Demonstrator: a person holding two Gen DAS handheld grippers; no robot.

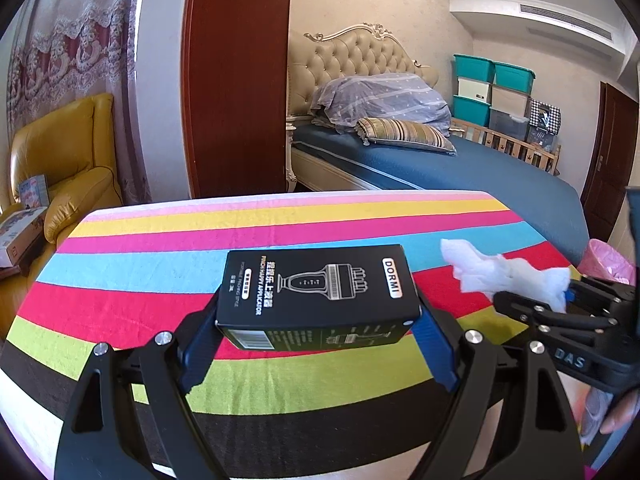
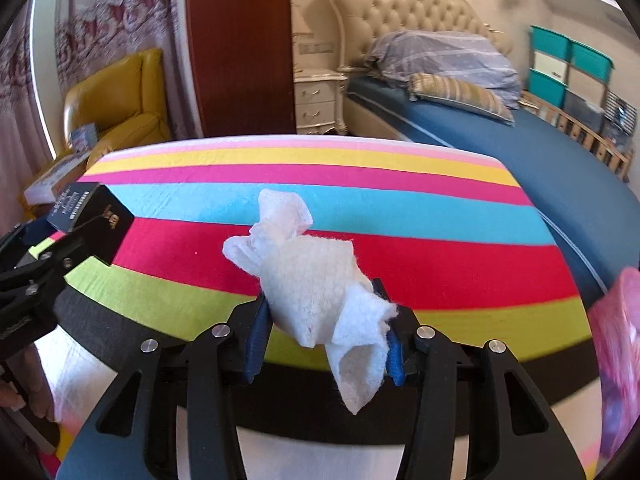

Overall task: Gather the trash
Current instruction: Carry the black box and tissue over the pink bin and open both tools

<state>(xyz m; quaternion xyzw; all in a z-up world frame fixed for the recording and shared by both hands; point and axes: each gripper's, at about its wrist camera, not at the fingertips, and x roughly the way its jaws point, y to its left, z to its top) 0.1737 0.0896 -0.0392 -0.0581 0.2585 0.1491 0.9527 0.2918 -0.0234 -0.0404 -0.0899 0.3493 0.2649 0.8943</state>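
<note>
My left gripper (image 1: 318,320) is shut on a black DORMI box (image 1: 316,296), held flat above the striped table (image 1: 160,272). My right gripper (image 2: 324,332) is shut on a crumpled white tissue (image 2: 308,280), held above the table's near side. The tissue also shows in the left wrist view (image 1: 504,272), at the right, with the right gripper (image 1: 560,304) behind it. The box also shows at the left of the right wrist view (image 2: 92,216), in the left gripper (image 2: 40,276).
A pink-lined bin (image 2: 616,352) stands right of the table; it also shows in the left wrist view (image 1: 608,260). A blue bed (image 1: 460,168) lies behind. A yellow armchair (image 1: 64,160) with boxes stands at the left.
</note>
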